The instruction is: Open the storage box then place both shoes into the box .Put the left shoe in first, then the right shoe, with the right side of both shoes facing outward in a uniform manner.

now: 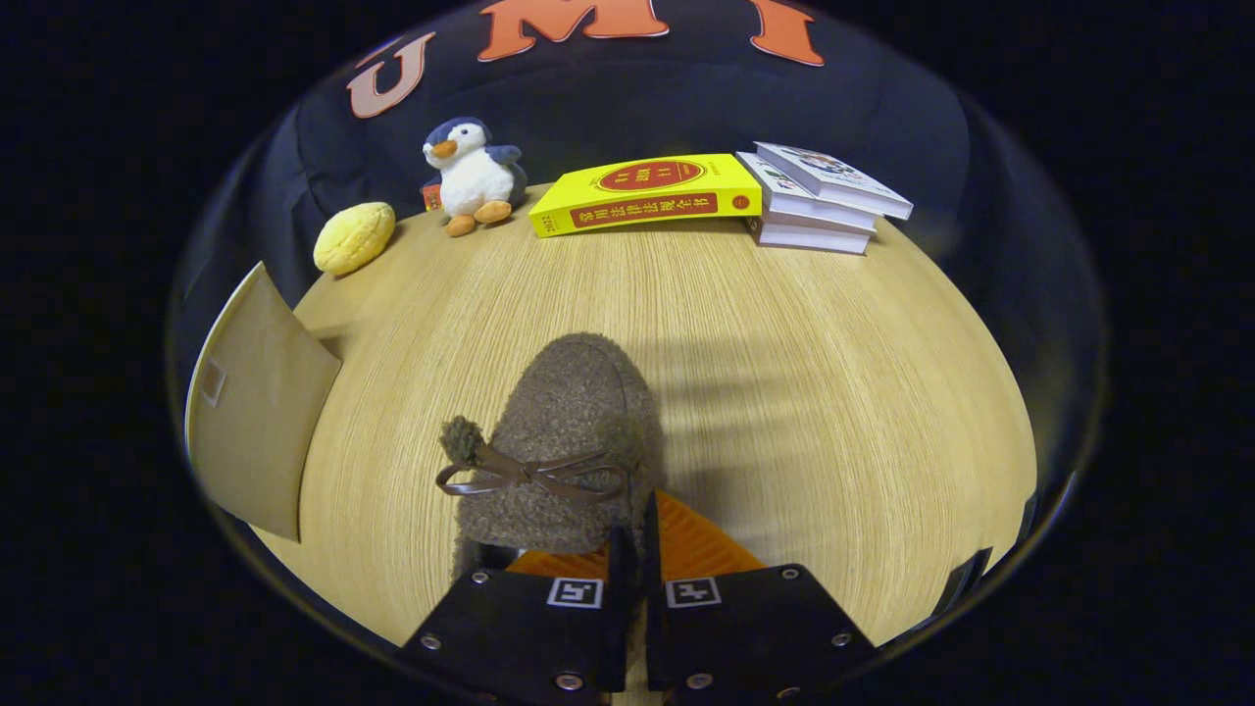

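The fingers [635,549] are drawn nearly together and appear clenched on the rear edge of a fuzzy brown shoe [569,441], which is gripped at its opening; the far side of that edge is hidden, so pressure from both fingers is judged rather than seen outright. The shoe is pointed away from the fingers, its toe forward, with a thin bow [529,474] and a pompom across its top. Whether it is lifted or resting on the bench [833,392] cannot be told. To the left, a cardboard flap [257,412] is seen, presumably part of the storage box. Along the far edge of the bench lie a yellow bun-shaped toy [354,237], a plush penguin [473,176], a yellow book [647,194] and stacked white books [819,199]. The box seems opened; one shoe is being carried, and whether it is left or right cannot be told.
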A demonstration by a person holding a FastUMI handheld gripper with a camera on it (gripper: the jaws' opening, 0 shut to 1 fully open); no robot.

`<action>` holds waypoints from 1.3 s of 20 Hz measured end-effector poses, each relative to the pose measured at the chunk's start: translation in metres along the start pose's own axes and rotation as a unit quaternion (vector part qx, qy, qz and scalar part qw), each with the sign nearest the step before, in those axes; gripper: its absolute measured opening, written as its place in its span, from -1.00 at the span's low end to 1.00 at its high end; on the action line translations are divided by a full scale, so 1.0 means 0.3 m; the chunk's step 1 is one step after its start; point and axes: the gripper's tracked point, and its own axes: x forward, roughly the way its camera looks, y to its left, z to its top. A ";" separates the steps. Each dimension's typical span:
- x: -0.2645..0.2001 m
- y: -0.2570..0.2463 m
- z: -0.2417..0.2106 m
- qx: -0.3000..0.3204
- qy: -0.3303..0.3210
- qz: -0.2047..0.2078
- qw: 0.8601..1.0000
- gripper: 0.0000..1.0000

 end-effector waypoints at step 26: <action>-0.515 0.732 0.408 0.041 -0.034 0.058 0.997 -0.92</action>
